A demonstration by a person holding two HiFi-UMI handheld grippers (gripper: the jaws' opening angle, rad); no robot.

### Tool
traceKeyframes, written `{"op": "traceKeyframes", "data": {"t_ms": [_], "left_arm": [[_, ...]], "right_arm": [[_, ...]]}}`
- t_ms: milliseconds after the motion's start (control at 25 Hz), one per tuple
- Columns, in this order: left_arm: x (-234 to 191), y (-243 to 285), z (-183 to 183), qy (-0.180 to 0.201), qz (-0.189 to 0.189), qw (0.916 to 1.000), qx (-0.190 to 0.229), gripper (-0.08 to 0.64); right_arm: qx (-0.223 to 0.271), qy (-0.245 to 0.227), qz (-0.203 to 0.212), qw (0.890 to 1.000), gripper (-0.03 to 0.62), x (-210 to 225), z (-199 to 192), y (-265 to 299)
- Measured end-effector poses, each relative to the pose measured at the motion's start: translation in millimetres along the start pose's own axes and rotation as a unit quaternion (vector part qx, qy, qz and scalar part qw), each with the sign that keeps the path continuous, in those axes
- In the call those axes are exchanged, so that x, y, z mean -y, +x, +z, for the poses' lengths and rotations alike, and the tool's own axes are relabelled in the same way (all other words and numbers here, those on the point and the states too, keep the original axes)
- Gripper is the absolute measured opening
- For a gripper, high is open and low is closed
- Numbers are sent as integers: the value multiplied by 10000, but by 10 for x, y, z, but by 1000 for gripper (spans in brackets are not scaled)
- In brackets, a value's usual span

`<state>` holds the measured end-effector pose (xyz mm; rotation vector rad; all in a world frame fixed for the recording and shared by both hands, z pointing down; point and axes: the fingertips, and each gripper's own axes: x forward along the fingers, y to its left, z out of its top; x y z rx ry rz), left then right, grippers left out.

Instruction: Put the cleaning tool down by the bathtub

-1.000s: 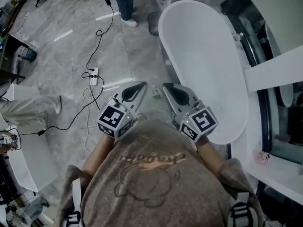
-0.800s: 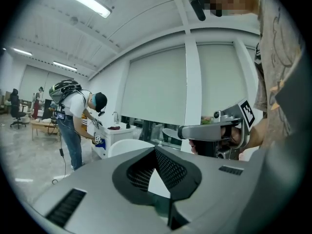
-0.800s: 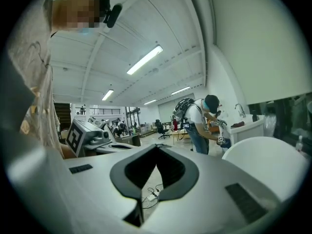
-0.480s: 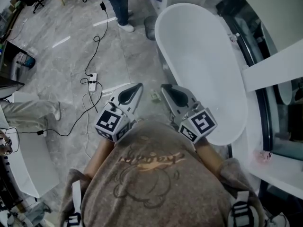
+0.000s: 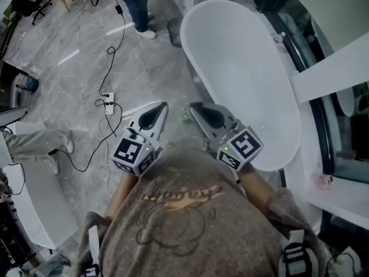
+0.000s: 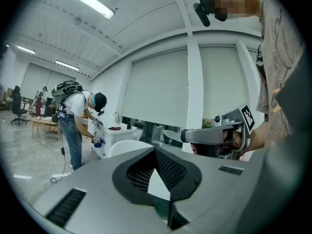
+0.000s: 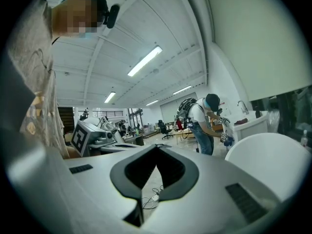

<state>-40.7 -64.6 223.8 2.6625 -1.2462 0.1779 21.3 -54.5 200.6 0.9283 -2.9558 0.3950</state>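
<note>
The white bathtub (image 5: 242,68) runs from the top middle to the right of the head view. A small pale object (image 5: 185,115), too small to make out, lies on the grey floor beside the tub's near end. Both grippers are held close to the person's chest, above that spot. My left gripper (image 5: 164,104) is shut with nothing in it, its tips meeting in the left gripper view (image 6: 155,149). My right gripper (image 5: 193,105) is likewise shut and empty (image 7: 156,146). The tub's rim (image 7: 273,155) shows at the right of the right gripper view.
A power strip with black cables (image 5: 108,104) lies on the floor to the left. Another person (image 5: 135,4) bends over a white cabinet at the tub's far end. A seated person's legs (image 5: 34,143) are at the left edge. A white ledge (image 5: 328,68) flanks the tub's right.
The head view has drifted, so the tub and both grippers sit slightly further left in the frame. Both grippers stay shut and empty, side by side.
</note>
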Motion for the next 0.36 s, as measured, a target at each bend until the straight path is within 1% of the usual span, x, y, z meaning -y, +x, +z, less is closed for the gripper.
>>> {"op": "traceKeyframes", "data": {"t_ms": [120,360], "left_arm": [[1,-7,-29,-5,-5,10000,-27,0],[-14,-2,-95,76,53,9999,-38,0]], "right_arm": [[-29,8,167,9999,6,-32,-8,7],[-127,-206,416,9988,6,-35,-46,51]]}}
